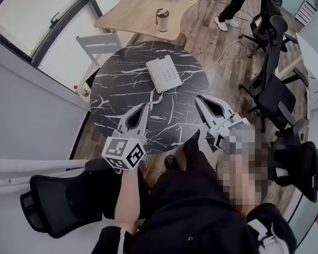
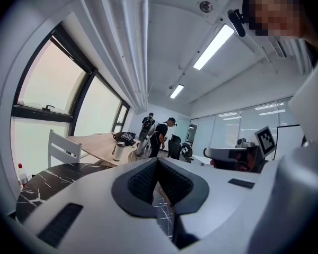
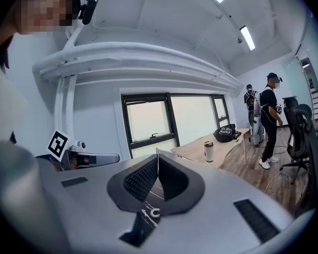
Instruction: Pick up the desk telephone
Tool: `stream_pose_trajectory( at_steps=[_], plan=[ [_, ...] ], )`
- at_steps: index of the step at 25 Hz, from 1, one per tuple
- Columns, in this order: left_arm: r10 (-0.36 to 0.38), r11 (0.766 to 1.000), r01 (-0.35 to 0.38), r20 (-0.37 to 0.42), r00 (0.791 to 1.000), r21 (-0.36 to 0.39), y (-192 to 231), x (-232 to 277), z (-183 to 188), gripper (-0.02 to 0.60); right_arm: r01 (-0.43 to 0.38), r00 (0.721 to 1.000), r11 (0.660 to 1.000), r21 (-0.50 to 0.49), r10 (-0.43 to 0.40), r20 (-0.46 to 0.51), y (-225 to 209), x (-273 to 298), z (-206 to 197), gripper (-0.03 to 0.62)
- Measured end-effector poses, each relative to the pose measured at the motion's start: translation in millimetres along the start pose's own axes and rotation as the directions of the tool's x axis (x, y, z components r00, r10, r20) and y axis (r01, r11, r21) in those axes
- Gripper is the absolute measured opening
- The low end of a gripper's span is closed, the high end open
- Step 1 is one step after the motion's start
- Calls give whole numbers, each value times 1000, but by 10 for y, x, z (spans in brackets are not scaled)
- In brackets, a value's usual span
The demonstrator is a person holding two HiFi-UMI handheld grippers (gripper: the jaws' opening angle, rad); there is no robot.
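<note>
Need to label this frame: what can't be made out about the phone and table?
- White flat desk telephone: key labels too small in the head view; hidden behind the left hand-held gripper and the right hand-held gripper in their own views.
- White coiled cord: near end lost at the left hand-held gripper's tip, head view.
- Round black marble table: near rim covered by the person's black-clad leg, head view.

Tumbler on wooden table — office chairs nearby.
</note>
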State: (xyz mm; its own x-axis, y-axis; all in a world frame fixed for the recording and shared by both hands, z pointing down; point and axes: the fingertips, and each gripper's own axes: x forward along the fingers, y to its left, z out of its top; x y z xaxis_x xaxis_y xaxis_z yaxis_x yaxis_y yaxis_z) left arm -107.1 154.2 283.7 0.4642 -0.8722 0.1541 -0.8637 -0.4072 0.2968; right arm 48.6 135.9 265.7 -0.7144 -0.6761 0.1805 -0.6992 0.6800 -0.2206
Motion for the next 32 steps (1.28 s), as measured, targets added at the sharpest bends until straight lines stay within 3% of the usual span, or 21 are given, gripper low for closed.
stream_pose_trajectory(
  at_steps=[18, 32],
  plan=[
    [130, 991, -131, -34, 991, -30, 418, 665, 64, 14, -115, 990, 993, 35, 118, -83, -692, 840, 8, 31],
    [252, 964, -258, -96, 963, -57, 650, 1315, -69, 14, -205, 966, 975, 87, 215, -143, -1407, 1485, -99, 31]
  ],
)
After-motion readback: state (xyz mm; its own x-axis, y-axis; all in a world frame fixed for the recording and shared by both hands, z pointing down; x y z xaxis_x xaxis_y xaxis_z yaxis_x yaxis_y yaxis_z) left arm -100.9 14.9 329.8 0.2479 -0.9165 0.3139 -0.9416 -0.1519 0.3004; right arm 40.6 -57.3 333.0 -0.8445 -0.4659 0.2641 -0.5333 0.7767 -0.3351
